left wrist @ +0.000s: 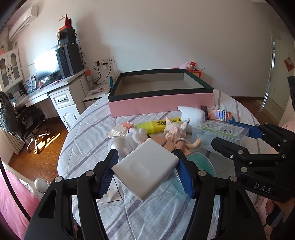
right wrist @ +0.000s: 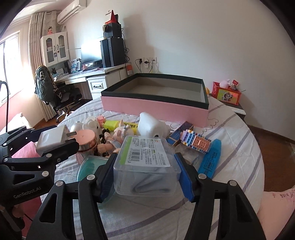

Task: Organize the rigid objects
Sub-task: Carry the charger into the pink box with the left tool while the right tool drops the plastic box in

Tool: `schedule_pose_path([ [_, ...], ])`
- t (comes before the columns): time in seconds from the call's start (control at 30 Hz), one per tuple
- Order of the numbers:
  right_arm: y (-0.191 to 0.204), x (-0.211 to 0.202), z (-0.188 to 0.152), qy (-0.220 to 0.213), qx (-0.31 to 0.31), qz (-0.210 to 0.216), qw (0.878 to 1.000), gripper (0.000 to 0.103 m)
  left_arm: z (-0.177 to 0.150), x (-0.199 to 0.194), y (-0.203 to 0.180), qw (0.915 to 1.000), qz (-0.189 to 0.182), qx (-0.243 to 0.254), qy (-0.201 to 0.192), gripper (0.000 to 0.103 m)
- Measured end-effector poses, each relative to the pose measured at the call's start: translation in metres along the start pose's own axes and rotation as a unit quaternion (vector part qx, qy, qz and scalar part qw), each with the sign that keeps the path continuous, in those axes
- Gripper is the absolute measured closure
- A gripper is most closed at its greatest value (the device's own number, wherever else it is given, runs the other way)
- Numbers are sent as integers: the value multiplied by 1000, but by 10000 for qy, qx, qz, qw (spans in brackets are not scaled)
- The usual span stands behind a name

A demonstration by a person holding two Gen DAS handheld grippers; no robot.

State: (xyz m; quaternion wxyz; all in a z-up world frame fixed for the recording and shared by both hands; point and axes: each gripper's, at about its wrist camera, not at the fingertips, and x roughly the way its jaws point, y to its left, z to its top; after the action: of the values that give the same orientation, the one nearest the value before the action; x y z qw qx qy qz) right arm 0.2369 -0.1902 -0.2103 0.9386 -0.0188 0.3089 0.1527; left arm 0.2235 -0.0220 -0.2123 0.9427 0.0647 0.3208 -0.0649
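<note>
The pink box sits open in the upper middle, straight beyond both tongs: left tongs clamp the white charger, right tongs clamp the clear case.

bg check | i see a desk with monitor and dark pc tower by the wall | office chair beside it | air conditioner up high | white cabinet | wall sockets with plugs | wooden floor
</note>
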Motion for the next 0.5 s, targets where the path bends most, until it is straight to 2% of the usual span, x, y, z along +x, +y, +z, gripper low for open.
schedule_pose_path([
  [0.23, -8, -12, 31, -331, 29, -70, 9994, 41, 33, -5, -1, 9995, -50, -6, -327, 39],
  [0.5, -24, 8, 101, -605, -86, -162, 9980, 41, 106, 17, -2, 9956, 368, 209, -830, 39],
])
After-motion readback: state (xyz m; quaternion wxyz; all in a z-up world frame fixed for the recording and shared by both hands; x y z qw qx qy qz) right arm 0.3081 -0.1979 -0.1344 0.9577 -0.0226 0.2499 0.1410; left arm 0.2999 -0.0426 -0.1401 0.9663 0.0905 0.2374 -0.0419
